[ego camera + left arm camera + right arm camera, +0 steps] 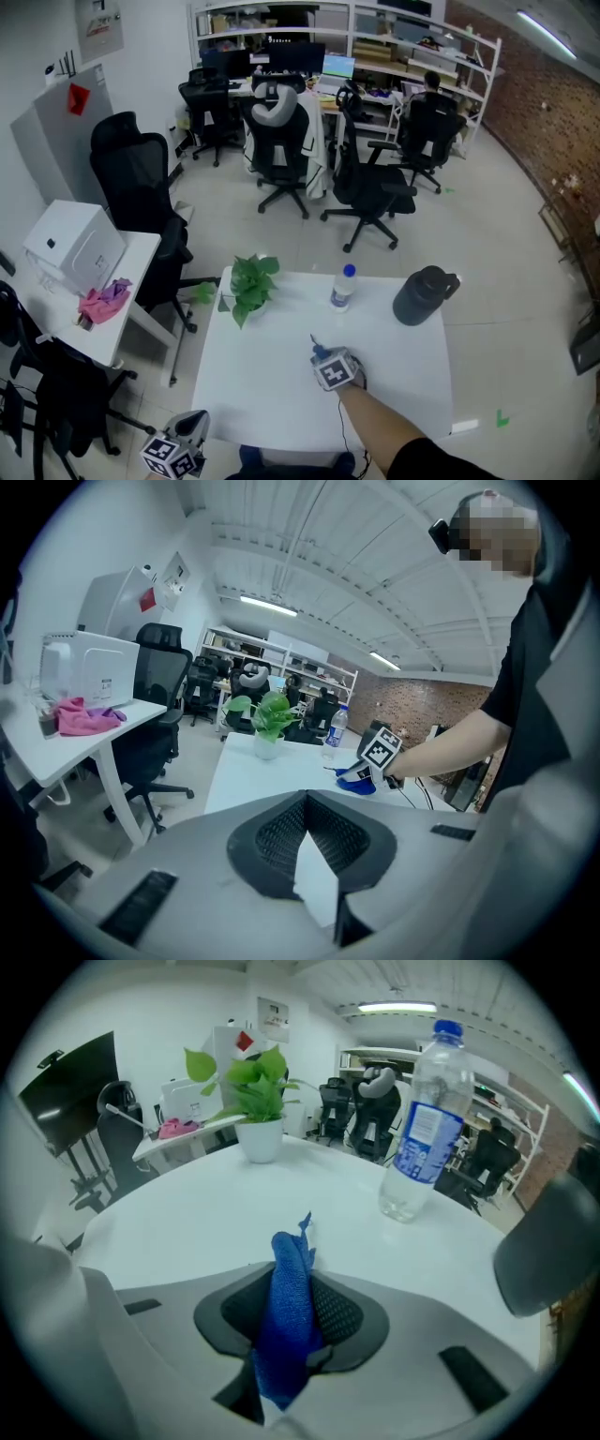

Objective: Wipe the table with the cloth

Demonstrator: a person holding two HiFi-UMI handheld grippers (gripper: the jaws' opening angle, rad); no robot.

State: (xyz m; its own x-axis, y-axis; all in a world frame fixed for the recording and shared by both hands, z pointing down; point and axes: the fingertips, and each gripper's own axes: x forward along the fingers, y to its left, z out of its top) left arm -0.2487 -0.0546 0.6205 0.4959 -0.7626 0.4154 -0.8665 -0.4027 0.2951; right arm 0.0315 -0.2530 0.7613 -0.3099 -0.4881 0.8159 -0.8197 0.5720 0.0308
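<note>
A blue cloth [289,1326] is pinched between the pads of my right gripper [292,1283], and a corner of it pokes out past the tips. That gripper [323,354] points down at the middle of the white table [262,394], with the cloth [317,347] at the tabletop. In the left gripper view the same gripper [361,772] and the cloth [354,782] rest on the table [272,771]. My left gripper [192,424] hangs off the table's front left corner. Its jaws [305,808] stand together at the tips with nothing held.
A potted plant [251,281] stands at the table's far left. A clear water bottle [343,286] is at the far middle and a dark jug [422,295] at the far right. A side desk [141,253] with a pink cloth [103,302] is at left. Office chairs [370,187] stand beyond.
</note>
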